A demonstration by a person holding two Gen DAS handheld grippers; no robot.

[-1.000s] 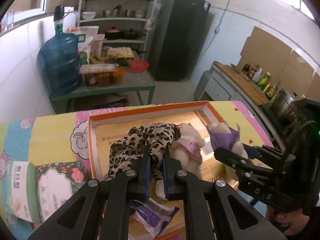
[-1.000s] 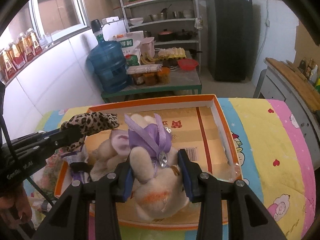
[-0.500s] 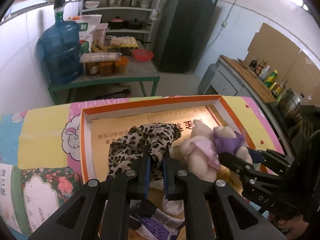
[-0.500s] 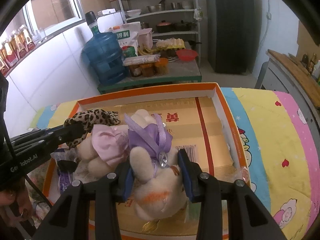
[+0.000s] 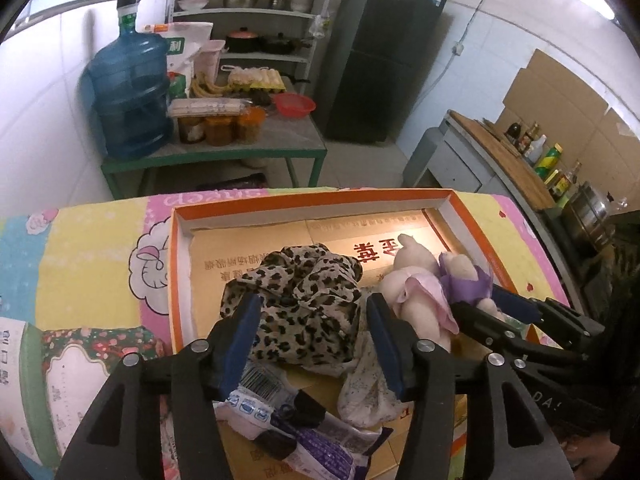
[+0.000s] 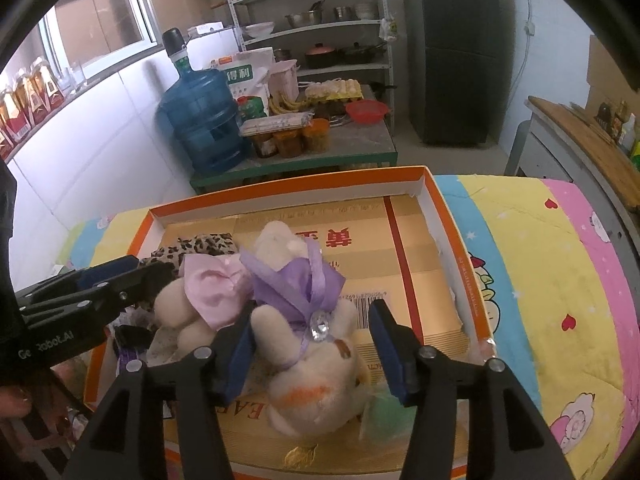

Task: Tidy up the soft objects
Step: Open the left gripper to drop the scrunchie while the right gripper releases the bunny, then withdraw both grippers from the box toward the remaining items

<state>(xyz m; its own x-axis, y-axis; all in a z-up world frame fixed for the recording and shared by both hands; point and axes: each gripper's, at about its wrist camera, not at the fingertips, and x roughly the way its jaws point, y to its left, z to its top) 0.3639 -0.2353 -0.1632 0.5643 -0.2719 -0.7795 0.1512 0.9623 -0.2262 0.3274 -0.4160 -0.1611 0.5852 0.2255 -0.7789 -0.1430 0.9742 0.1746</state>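
Orange-rimmed cardboard tray [image 5: 312,204] is sitting on a cartoon-print quilt [image 6: 532,264], taking up most of the bed top. Right half of the tray floor is lying bare; left half is filling with soft things.

Leopard-print cloth [image 5: 304,304] is lying bunched on the tray floor, left of centre. Left gripper [image 5: 312,332] is straddling it, jaws opening, pads standing clear of the fabric on both sides: released. Cloth is looking light and limp; likely to sag and trail, so pinching the thick middle of the bunch seems best.

Purple-ribboned plush [image 6: 308,332] is lying near the tray's front edge, touching a pink-dressed plush [image 6: 208,300] on its left. Right gripper [image 6: 312,344] is flanking it, jaws opening; right pad clearly off, left pad just beside the fur, contact hard to tell. Plush is looking light, squashy, not fragile; taking it across the body is surer than by the ribbon, which could slip.

Plastic packets [image 5: 304,432] are crowding the near-left corner. The two grippers are working close together; low tray walls are calling for a lift before any sideways move.
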